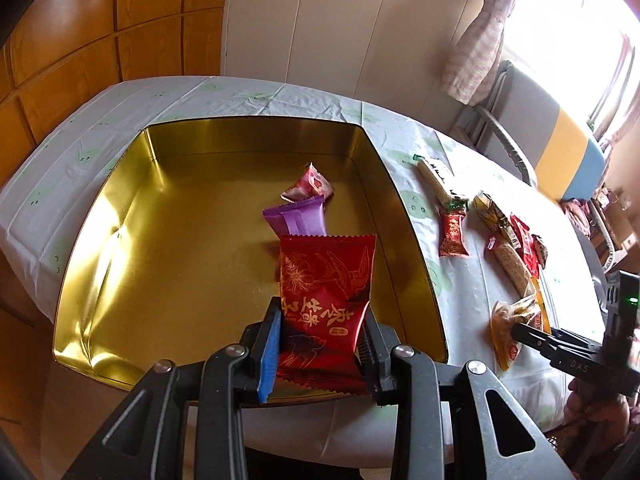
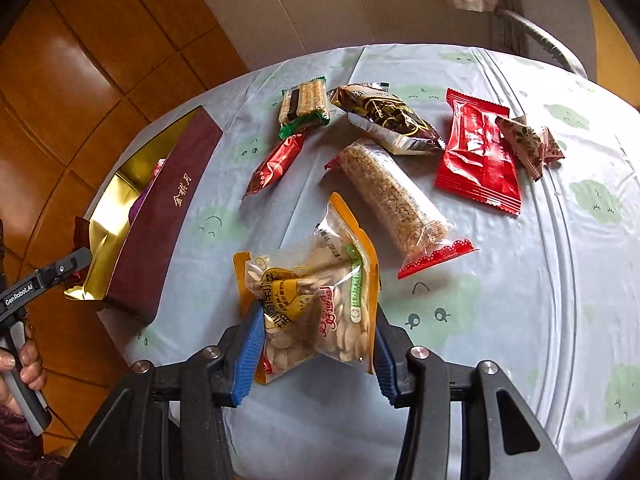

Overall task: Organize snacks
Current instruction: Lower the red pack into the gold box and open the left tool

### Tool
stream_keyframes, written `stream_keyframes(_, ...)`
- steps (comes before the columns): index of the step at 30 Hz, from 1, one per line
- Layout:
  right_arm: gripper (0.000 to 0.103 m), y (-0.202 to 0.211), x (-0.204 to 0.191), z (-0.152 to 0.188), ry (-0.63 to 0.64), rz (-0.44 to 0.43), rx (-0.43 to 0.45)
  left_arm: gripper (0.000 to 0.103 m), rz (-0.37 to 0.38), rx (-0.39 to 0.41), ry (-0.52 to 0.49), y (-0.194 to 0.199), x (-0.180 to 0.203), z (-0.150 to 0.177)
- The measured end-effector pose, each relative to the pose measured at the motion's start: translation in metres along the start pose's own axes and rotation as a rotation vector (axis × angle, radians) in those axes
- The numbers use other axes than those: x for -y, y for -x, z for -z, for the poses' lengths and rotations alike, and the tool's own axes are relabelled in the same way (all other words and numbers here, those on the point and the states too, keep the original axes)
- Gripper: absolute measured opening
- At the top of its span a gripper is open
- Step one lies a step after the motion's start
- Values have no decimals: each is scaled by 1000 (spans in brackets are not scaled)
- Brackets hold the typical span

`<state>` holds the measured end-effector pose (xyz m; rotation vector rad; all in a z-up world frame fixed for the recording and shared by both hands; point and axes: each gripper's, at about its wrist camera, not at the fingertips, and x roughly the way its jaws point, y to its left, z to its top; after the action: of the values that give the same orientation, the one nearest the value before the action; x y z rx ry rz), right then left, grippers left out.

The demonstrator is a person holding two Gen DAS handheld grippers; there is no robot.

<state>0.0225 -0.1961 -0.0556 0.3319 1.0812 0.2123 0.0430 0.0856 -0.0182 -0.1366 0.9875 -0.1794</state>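
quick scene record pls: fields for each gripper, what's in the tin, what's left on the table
left gripper: shut on red snack packet, held over the tin
right gripper: closing around seed bag on the table
gold tin: pink candy, purple packet
tablecloth: six more wrapped snacks, including sesame bar and flat red packet

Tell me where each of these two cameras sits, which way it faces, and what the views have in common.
Left wrist: on the left gripper, looking down into the gold tin; its jaws grip a red packet.
Right wrist: on the right gripper, looking down across the table; its jaws close on the seed bag; a hand shows at left.
Shared: the tin, the loose snacks, each other's gripper.
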Motion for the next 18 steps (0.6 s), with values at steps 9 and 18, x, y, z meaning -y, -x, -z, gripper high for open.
stream_keyframes(9, 49, 2, 2, 2, 4, -6, 8, 35, 15, -70, 43, -12, -4, -3)
stream_keyframes(18, 49, 2, 1, 2, 12, 2, 7, 35, 29, -136, 17, -35, 10, -15)
